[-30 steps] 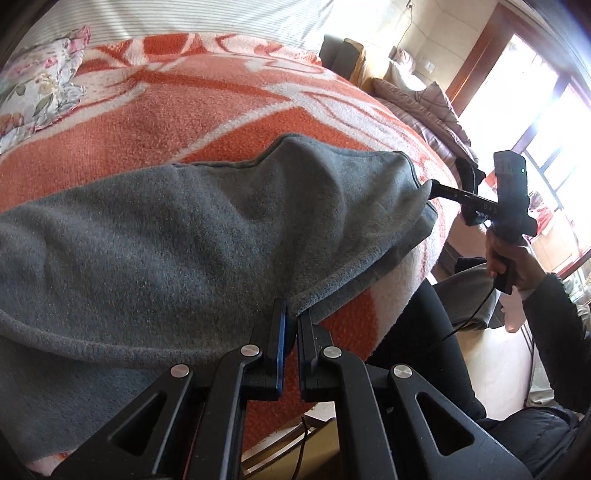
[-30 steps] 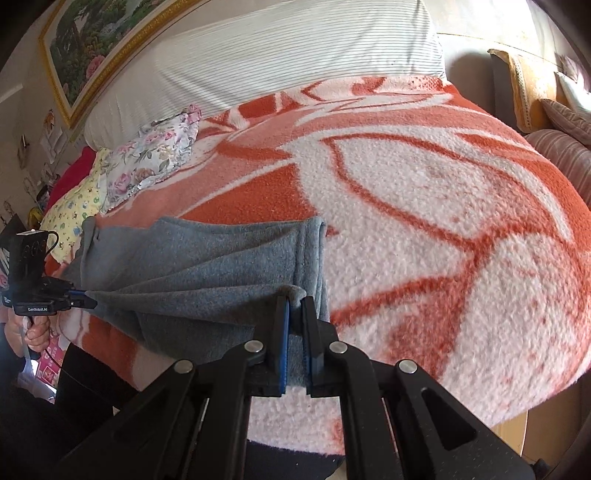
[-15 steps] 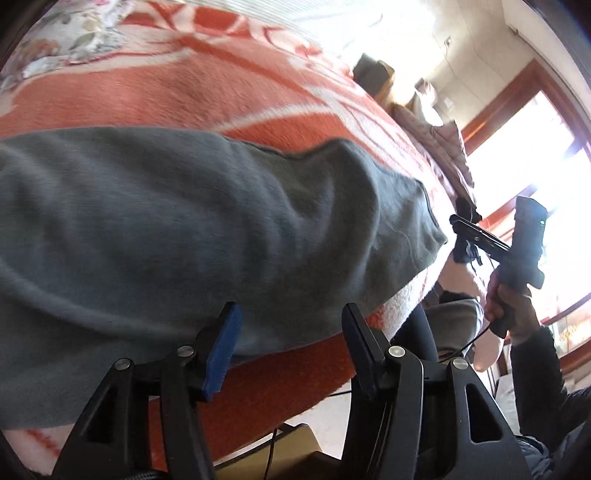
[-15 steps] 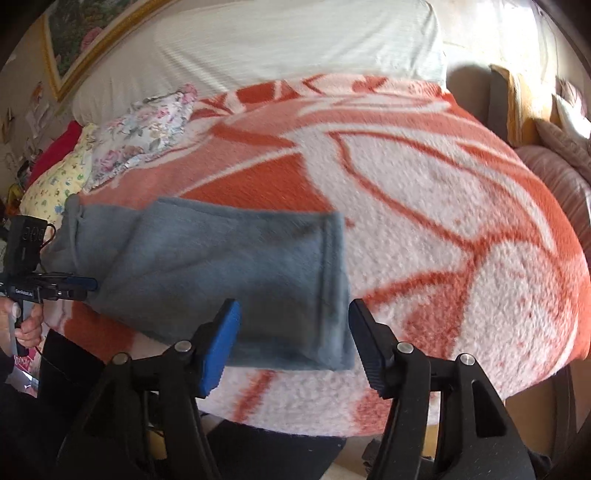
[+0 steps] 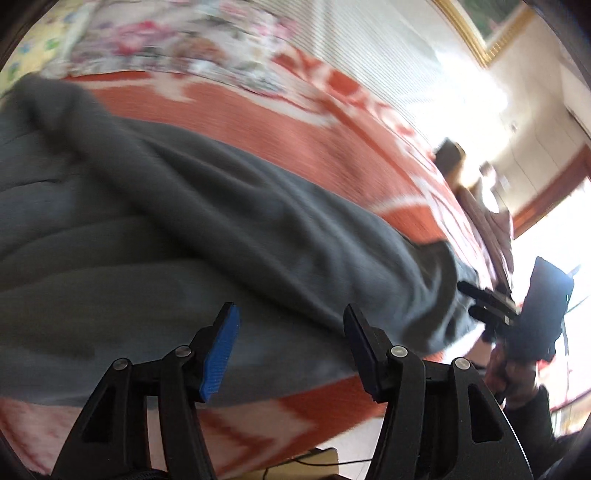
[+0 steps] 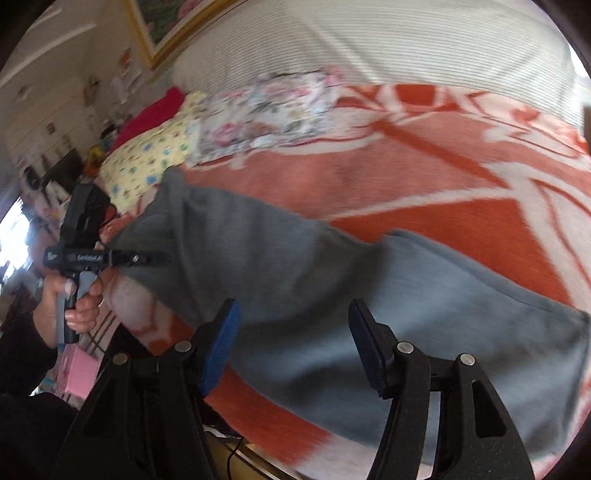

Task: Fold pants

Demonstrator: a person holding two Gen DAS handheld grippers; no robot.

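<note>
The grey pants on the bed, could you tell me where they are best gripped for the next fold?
Probably at the hem end of the grey pants, from the near bed edge: there the cloth lies flat with a free edge, beside the open right tool.

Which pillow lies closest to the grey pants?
The yellow patterned pillow: its corner reaches the grey pants. The floral pillow lies farther up the bed.

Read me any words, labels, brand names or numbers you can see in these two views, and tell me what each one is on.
White lettering on the side of the left gripper, seen from the right wrist view: too blurred to read.
Papers on the wall beside the framed picture: too small and blurred to read.
Grey pants, blanket, pillows: no text.
</note>
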